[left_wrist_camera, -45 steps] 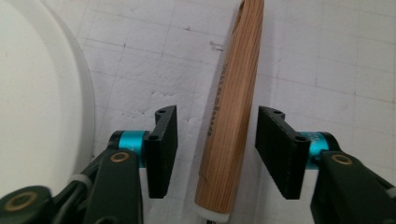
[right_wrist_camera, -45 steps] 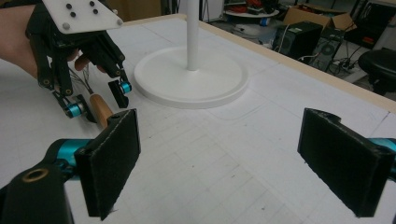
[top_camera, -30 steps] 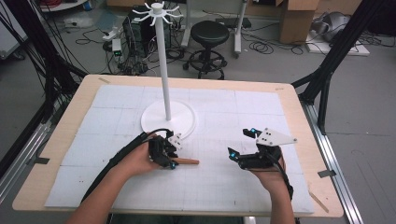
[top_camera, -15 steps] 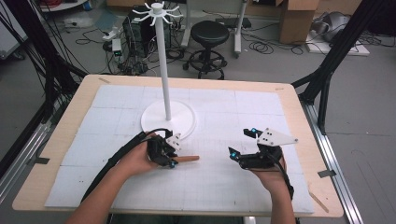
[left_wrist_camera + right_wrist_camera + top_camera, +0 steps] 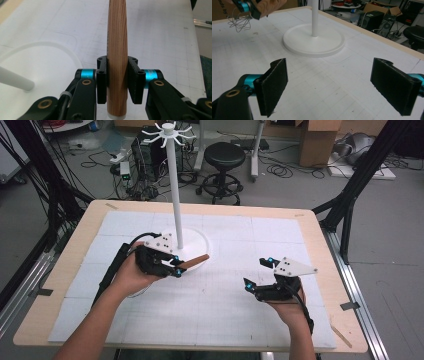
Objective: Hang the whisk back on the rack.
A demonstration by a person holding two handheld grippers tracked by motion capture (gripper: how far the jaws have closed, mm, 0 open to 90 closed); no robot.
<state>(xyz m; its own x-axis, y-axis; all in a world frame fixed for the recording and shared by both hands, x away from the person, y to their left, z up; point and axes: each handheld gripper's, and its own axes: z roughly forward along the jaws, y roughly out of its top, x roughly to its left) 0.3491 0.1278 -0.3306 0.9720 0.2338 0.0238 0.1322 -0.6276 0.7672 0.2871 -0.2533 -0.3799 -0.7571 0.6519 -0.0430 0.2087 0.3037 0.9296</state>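
Now we see, left of centre in the high view, the left gripper (image 5: 176, 268) closed on a wooden peg (image 5: 194, 263), which sticks out toward the right of the frame with its far end over the edge of the white stand base (image 5: 197, 241). In the left gripper view the peg (image 5: 117, 57) runs straight up the middle of the frame, tapering toward the top, and the two black jaws press against both of its sides near its lower end; a pale cap shows at the bottom tip. At that frame's left, the curved rim of the base (image 5: 50, 45) and a stub of the white pole (image 5: 15, 78) lie on the gridded mat (image 5: 160, 37).

We find the right gripper (image 5: 260, 272) in the lower right of the high view, held in a hand (image 5: 290, 302) above the mat (image 5: 225, 305), well apart from the peg. In the right gripper view its jaws stand wide apart with bare mat (image 5: 324, 87) between them, holding nothing. Toward the top centre of that frame sits the base (image 5: 313, 41) with the pole (image 5: 314, 17) rising from it, and the left gripper (image 5: 249, 7) shows in the upper left corner.

In the high view the pole (image 5: 173, 185) climbs to a ring of hooks (image 5: 167, 130) at the top of the frame
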